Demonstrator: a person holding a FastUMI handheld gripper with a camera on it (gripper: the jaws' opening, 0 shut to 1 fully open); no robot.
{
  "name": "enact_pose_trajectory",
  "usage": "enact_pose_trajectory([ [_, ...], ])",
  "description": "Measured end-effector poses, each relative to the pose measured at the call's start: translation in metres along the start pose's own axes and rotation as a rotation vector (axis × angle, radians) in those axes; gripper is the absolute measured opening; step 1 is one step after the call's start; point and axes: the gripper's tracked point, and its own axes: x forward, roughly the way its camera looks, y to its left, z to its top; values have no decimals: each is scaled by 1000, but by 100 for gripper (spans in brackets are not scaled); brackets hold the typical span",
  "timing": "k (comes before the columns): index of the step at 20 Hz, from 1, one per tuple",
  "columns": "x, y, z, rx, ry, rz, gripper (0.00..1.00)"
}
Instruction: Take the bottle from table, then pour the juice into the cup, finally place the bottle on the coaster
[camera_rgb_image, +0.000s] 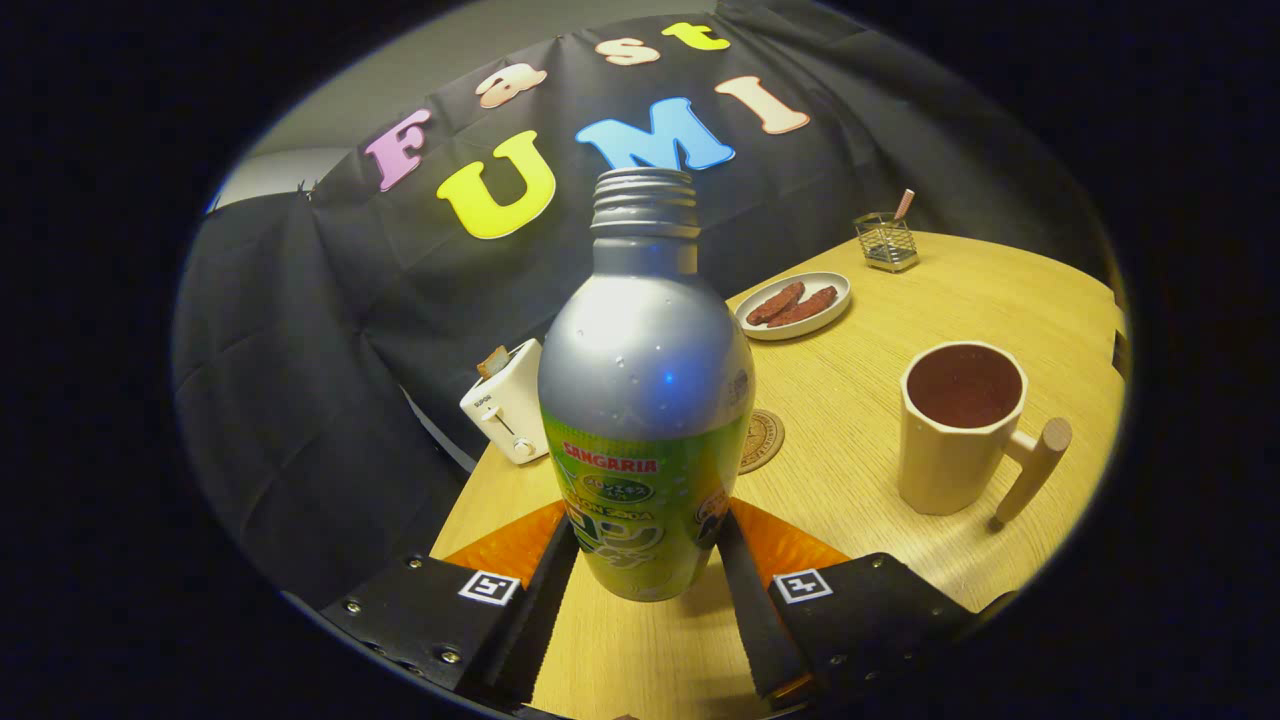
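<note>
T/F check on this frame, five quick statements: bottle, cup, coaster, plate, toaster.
1. The bottle sits between the fingers of the gripper, which press its sides. True.
2. The bottle has its cap on. False: its threaded neck is bare.
3. The cup lies on its side. False: upright.
4. The coaster is partly behind the bottle. True.
5. The plate is bare. False: it holds sausages.
6. The toaster holds bread. True.

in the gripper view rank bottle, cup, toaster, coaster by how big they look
1. bottle, held in the gripper, nearest the camera, so inflated
2. cup
3. toaster
4. coaster, partly hidden by the bottle
</note>
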Motion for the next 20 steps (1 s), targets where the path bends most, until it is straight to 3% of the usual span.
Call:
enact_pose_trajectory([
  [12,-7,-30,-8,246,16,10,77],
  [20,-4,-28,-15,395,59,69,77],
])
